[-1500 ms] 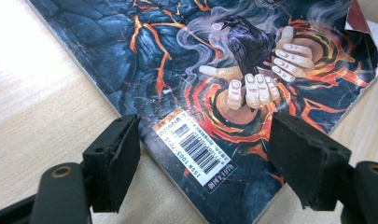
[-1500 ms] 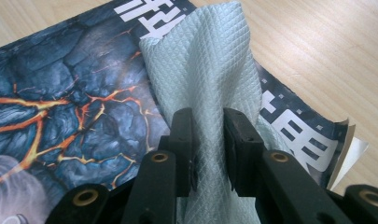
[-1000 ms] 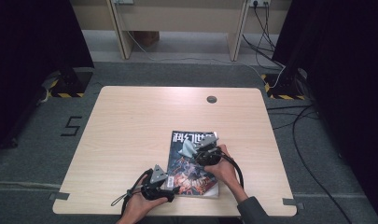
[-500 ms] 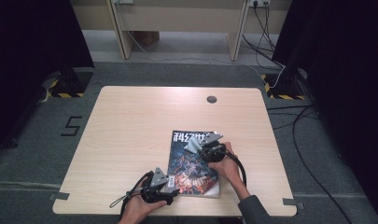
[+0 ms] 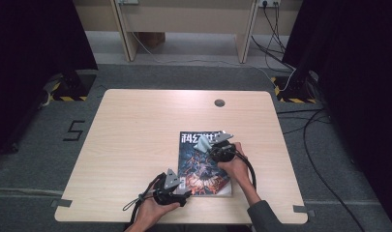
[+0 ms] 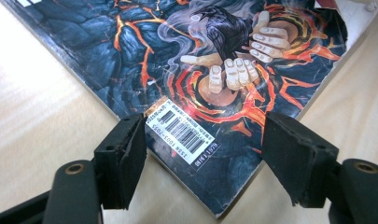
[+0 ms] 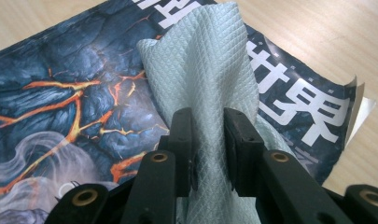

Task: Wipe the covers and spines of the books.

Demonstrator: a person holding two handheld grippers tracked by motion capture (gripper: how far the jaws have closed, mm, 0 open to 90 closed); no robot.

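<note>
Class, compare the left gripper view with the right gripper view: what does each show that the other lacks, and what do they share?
In the left gripper view: the barcode label at the magazine's near corner, with the left gripper open, its jaws astride that corner.
In the right gripper view: a pale quilted cloth pinched by the right gripper, over large white title characters.
In both: the magazine cover with lava cracks, lying on the wooden table.

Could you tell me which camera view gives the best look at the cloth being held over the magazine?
The right gripper view: the quilted pale cloth fills its centre, pinched in the right claw over the magazine. In the high view the cloth is a small pale patch. The left gripper view looks at the magazine's barcode corner instead.
</note>
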